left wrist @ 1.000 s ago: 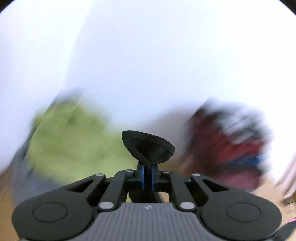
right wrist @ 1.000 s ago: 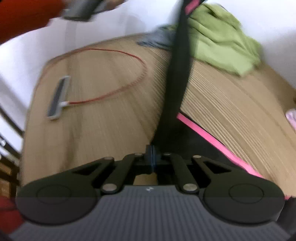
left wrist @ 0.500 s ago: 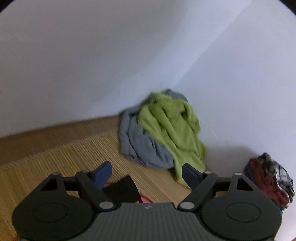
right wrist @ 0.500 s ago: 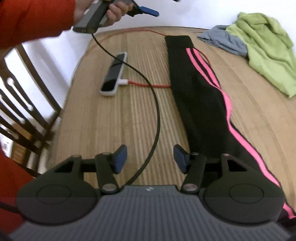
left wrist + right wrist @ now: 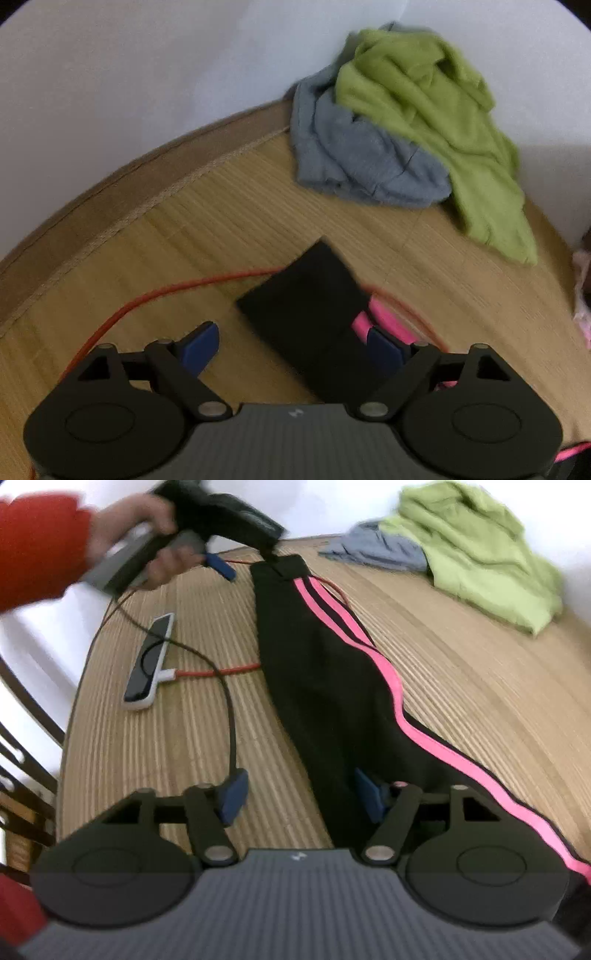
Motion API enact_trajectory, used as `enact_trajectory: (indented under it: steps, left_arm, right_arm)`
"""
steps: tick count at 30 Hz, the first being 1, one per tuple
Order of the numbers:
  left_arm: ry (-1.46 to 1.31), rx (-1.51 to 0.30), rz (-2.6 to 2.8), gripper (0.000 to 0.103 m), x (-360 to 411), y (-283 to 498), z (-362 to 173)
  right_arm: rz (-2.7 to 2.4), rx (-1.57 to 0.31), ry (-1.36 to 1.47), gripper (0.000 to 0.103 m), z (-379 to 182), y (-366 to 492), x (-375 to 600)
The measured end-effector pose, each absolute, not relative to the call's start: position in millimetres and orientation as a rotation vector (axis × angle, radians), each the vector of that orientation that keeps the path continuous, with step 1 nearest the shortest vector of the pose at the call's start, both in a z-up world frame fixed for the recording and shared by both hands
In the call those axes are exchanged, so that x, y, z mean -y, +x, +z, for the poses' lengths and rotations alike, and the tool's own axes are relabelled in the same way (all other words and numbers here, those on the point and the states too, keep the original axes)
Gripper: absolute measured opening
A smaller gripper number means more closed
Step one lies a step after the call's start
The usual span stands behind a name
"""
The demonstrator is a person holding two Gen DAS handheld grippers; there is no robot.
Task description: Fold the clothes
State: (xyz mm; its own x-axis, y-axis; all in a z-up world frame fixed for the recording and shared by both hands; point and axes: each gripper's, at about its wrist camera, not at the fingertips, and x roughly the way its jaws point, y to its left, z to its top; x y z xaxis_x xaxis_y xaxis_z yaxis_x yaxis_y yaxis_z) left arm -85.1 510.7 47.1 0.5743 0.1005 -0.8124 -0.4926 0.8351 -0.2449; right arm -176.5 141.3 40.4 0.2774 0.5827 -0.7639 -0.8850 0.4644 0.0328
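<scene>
Black trousers with pink side stripes (image 5: 332, 686) lie stretched out along the bamboo mat, one end (image 5: 306, 314) below my left gripper. My left gripper (image 5: 291, 345) hangs open over that far end, the cloth between its blue pads but not pinched. In the right wrist view the same left gripper (image 5: 240, 561) shows in a person's hand above the trousers' far end. My right gripper (image 5: 301, 794) is over the near end; its jaws are opening, and the cloth's edge lies between them, untouched by the pads.
A green garment (image 5: 436, 122) lies on a grey one (image 5: 354, 158) in the far corner by the white wall. A phone (image 5: 149, 662) on a red cable (image 5: 218, 672) rests left of the trousers. A black cord (image 5: 231, 716) loops across the mat. Chair parts (image 5: 22, 709) stand at the left edge.
Both grippers were shut on the trousers held up in the air and have let go. The trousers now lie flat on the mat. My left gripper dropped and tilted down toward the far end.
</scene>
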Motion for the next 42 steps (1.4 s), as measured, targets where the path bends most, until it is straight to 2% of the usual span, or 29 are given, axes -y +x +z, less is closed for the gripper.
enact_trajectory:
  steps: [1,2,3,5,8,12,18,22,29,34,36,37,38,39,40,42]
  left_arm:
    - [-0.478,-0.903,0.387,0.071,-511,-83,47]
    - [-0.475,-0.907,0.411,0.020,-512,-81,47]
    - [-0.472,-0.911,0.434,0.005,-512,-79,47]
    - [-0.495,-0.852,0.425,0.004,-507,-88,57]
    - [-0.528,-0.764,0.412,0.003,-499,-101,72]
    - [-0.514,-0.611,0.295,0.003,-447,-138,128]
    - [-0.449,-0.463,0.006,0.003,-315,-169,209]
    - [-0.390,-0.435,-0.255,0.003,-206,-162,240]
    - [-0.279,-0.492,-0.630,0.004,-15,-144,251]
    - [-0.207,-0.651,-0.682,0.007,88,-130,207]
    - [-0.193,-0.727,-0.711,0.013,114,-116,173]
    - [-0.172,-0.773,-0.704,0.026,123,-108,156]
    - [-0.146,-0.837,-0.681,0.051,133,-108,139]
    - [-0.138,-0.882,-0.647,0.062,137,-109,126]
    - [-0.130,-0.927,-0.614,0.067,140,-111,113]
    - [-0.122,-0.985,-0.577,0.069,143,-116,94]
  right_arm:
    - [1.026,-0.801,-0.442,0.066,43,-181,-138]
    - [1.022,-0.804,-0.439,0.066,45,-185,-133]
    - [1.021,-0.794,-0.431,0.066,49,-190,-126]
    - [1.018,-0.772,-0.406,0.066,60,-198,-109]
    - [0.941,-0.775,-0.363,0.066,72,-207,-77]
    - [0.724,-0.790,-0.255,0.066,81,-216,-18]
    - [0.510,-0.820,0.030,0.067,87,-227,82]
    - [0.423,-0.845,0.262,0.067,80,-233,141]
    - [0.486,-0.922,0.727,0.069,54,-253,240]
    - [0.370,-0.938,0.893,0.069,35,-274,311]
    - [0.296,-0.914,0.898,0.070,33,-282,336]
    - [0.260,-0.902,0.900,0.070,33,-286,348]
    - [0.224,-0.889,0.903,0.069,33,-288,361]
    - [0.184,-0.869,0.905,0.069,33,-289,375]
    - [0.140,-0.841,0.906,0.069,34,-290,392]
    - [0.052,-0.782,0.904,0.069,38,-291,423]
